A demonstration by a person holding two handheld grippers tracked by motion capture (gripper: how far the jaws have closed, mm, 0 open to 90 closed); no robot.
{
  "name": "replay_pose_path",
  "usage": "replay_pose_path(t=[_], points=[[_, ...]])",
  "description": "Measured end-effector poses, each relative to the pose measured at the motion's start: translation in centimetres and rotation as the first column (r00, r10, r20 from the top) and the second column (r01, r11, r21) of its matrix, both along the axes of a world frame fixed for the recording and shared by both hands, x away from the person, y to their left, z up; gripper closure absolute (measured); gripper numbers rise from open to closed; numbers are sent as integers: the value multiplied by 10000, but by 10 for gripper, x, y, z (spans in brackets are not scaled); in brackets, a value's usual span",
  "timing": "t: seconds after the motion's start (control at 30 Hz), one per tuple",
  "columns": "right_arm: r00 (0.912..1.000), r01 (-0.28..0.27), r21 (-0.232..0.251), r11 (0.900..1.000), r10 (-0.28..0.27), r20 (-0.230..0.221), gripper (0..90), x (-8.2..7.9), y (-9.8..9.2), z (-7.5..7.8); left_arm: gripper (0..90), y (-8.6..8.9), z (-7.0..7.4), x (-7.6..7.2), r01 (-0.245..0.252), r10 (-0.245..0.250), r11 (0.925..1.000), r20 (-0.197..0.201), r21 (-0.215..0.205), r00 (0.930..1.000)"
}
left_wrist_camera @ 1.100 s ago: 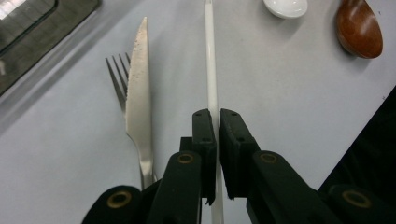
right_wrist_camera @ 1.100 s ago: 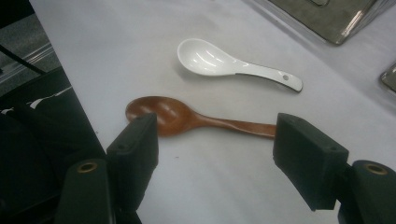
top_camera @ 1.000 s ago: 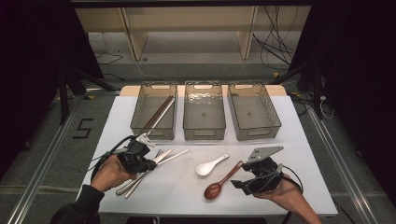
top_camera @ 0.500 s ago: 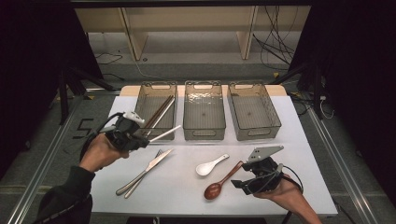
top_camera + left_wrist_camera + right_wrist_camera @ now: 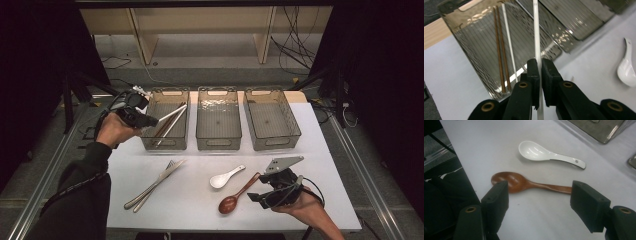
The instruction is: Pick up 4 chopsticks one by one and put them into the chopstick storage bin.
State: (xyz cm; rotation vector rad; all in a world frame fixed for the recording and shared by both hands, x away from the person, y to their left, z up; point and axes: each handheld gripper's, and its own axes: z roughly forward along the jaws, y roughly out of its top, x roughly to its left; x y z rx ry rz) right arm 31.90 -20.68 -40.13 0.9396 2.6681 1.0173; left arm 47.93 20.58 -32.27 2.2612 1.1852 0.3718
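A white chopstick is pinched between the jaws of the left gripper, and what a thin, straight, glossy stick it is. In the left gripper view it is seen running from 6 o'clock up to 12, passing right between the two black pads, which are pressed onto it. In the high view the same chopstick is held over the left bin, its free end aimed toward 2 o'clock above the bin's open top.

Inside that bin, a second white stick and a pair of brown chopsticks are seen lying along the ribbed floor. The bin's near rim is just under the gripper; open room is left along its right side. The middle bin and right bin sit beside it toward 3 o'clock.

Down at 5 o'clock in the high view, the right gripper is held low at the table's near edge, jaws spread wide with nothing between them. In the right gripper view a brown spoon is seen lying just beyond those jaws, and a white spoon past it. A knife and fork are left at 7 o'clock on the white table, with plenty of bare surface around them.
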Motion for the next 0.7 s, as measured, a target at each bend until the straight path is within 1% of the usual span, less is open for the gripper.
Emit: replay_pose_path(t=[0.1, 0.2, 0.27, 0.37, 0.43, 0.57, 0.7], points=[[10000, 42, 16, 10000, -42, -26, 320, 0, -1, 0, 847, 4, -4, 13, -323, 322, 9992, -35, -225, 9995], [10000, 24, 12, 10000, -25, 14, 319, 0, -1, 0, 846, 5, -9, 26, -643, 642, 9965, -25, -533, 9979], [10000, 26, 13, 10000, -26, 14, 320, 0, -1, 0, 847, 5, -11, 34, -760, 756, 9954, -88, -582, 9971], [10000, -2, 2, 10000, 2, -9, 319, 0, -1, 0, 846, 4, -13, 44, -954, 952, 9936, -64, -609, 9954], [10000, 10, 30, 10000, -10, -41, 320, 0, -1, 0, 846, 5, -13, 53, -1195, 1193, 9894, -68, -828, 9928], [10000, 2, 17, 10000, -2, -35, 319, 0, -1, -1, 846, 3, -13, 62, -1342, 1341, 9872, -71, -866, 9909], [10000, 0, 48, 10000, 0, 3, 319, 0, -1, 0, 846, 0, -17, 71, -1492, 1492, 9842, -72, -955, 9888]])
